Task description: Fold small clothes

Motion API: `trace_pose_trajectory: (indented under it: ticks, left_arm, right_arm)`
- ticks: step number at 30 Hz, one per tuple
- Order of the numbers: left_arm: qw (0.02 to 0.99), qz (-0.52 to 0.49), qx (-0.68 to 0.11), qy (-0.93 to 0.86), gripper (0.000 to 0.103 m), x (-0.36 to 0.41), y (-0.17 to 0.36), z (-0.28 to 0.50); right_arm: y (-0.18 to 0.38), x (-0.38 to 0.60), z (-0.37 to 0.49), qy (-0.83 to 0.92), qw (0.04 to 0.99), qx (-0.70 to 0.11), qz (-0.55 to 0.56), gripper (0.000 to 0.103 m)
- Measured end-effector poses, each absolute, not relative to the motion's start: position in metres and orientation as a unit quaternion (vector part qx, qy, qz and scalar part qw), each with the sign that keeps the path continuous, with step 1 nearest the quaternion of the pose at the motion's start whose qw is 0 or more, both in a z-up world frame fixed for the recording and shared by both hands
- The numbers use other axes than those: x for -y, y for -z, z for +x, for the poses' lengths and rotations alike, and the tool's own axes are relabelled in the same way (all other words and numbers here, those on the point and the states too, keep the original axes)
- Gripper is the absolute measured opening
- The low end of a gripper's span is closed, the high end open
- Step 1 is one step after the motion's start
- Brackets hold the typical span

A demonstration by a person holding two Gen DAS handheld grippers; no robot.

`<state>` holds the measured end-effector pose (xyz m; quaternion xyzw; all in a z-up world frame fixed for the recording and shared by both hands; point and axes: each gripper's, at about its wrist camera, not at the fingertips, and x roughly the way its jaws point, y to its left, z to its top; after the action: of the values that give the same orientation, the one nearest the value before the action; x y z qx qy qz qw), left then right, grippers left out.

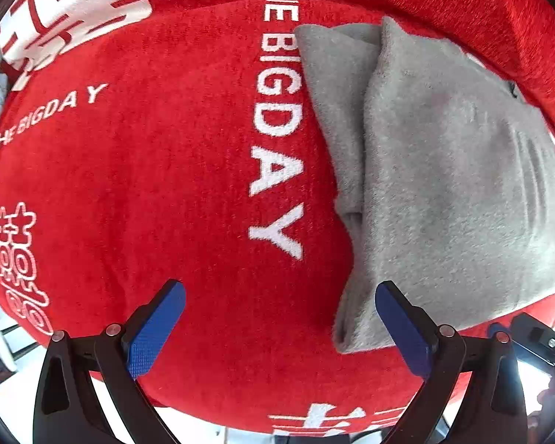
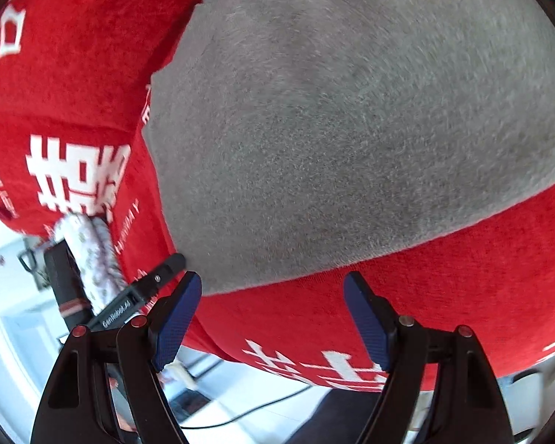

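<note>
A grey fleece garment [image 1: 444,170] lies folded on a red cloth [image 1: 148,185] printed with white letters. In the left wrist view it fills the right side, with one layer lapped over another. My left gripper [image 1: 279,327] hangs open straight above the cloth, its right finger over the garment's near left corner. In the right wrist view the same grey garment [image 2: 351,129] fills most of the frame. My right gripper [image 2: 272,320] stands open just off the garment's near edge, nothing between its blue pads. The left gripper's black body [image 2: 129,296] shows at the left there.
The red cloth [image 2: 462,277] covers the whole work surface and drapes over its near edge. Below that edge lies a white floor [image 2: 240,392] with a dark cable. A patterned sleeve [image 2: 92,259] shows behind the left gripper.
</note>
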<state>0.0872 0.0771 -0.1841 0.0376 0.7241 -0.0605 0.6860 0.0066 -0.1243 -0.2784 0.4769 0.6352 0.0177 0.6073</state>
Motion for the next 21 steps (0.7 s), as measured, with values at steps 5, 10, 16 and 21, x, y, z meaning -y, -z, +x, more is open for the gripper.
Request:
trace_pose_trajectory:
  ticks: [5, 10, 16, 21]
  left_arm:
    - [0.689, -0.003, -0.720, 0.083, 0.103, -0.089, 0.190, 0.100]
    - [0.686, -0.025, -0.720, 0.101, 0.103, -0.096, 0.196, 0.119]
    - [0.678, -0.051, -0.721, 0.133, 0.103, -0.092, 0.204, 0.136]
    - [0.654, -0.129, -0.725, 0.174, 0.103, -0.087, 0.210, 0.153]
  right_arm:
    - [0.293, 0.128, -0.004, -0.007, 0.591, -0.600, 0.539, 0.082]
    - [0.297, 0.126, 0.000, -0.007, 0.595, -0.572, 0.564, 0.082]
    - [0.300, 0.119, 0.011, -0.014, 0.593, -0.540, 0.597, 0.085]
    - [0.308, 0.107, 0.015, -0.015, 0.569, -0.517, 0.639, 0.083]
